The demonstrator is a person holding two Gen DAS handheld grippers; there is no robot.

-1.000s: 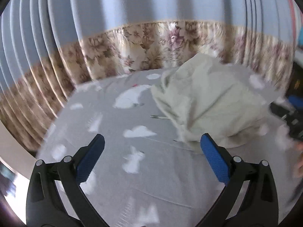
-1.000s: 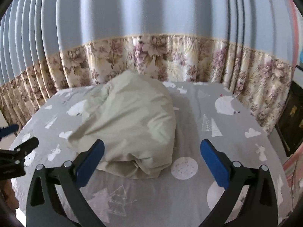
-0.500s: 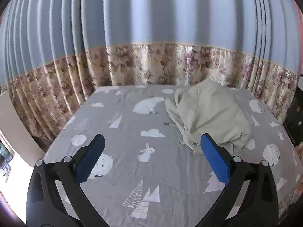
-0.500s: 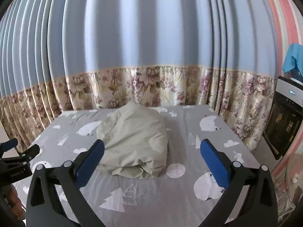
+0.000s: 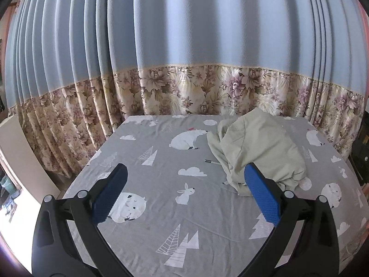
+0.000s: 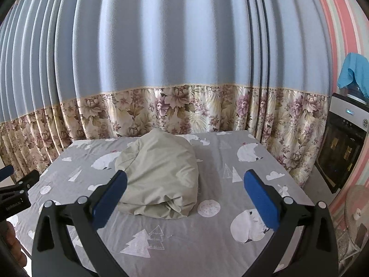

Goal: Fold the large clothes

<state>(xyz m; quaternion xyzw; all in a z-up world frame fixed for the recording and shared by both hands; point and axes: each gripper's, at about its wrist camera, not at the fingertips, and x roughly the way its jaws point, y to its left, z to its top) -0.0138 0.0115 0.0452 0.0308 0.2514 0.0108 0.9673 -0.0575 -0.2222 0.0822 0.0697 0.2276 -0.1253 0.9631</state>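
So the garment (image 6: 159, 173), a pale green-beige thing, sits in a lump on the bed (image 6: 207, 242), toward the far edge by the curtain (image 6: 184, 110) and a bit left of the middle in the right view. It's not spread flat and it's not a neat square either. From the right side it looks like a rolled or loosely doubled bundle with a layered edge facing the near edge of the bed. From the left side it's messier, with ruffled layers spilling toward the left edge. Honestly that could be a pile waiting to be laid out, or a rough fold already set down. I can't call it from this.

Both tongs are spread wide with nothing between them. The left gripper (image 5: 184, 194) hangs over the near-left part of the bed and the right gripper (image 6: 184, 196) over the near edge, both well back from the cloth and pointed at it. My guess is they're held back so the whole bundle stays in sight.

Hard to make out:
- What kind of garment it is. No sleeves, collar or legs show.
- A thin dark stick (image 5: 211, 161) lies on the sheet just beside the cloth's left edge. It could be a pen, can't tell.
- The underside and far side of the bundle are hidden.
- The bed's near corners are cut off by the tongs.
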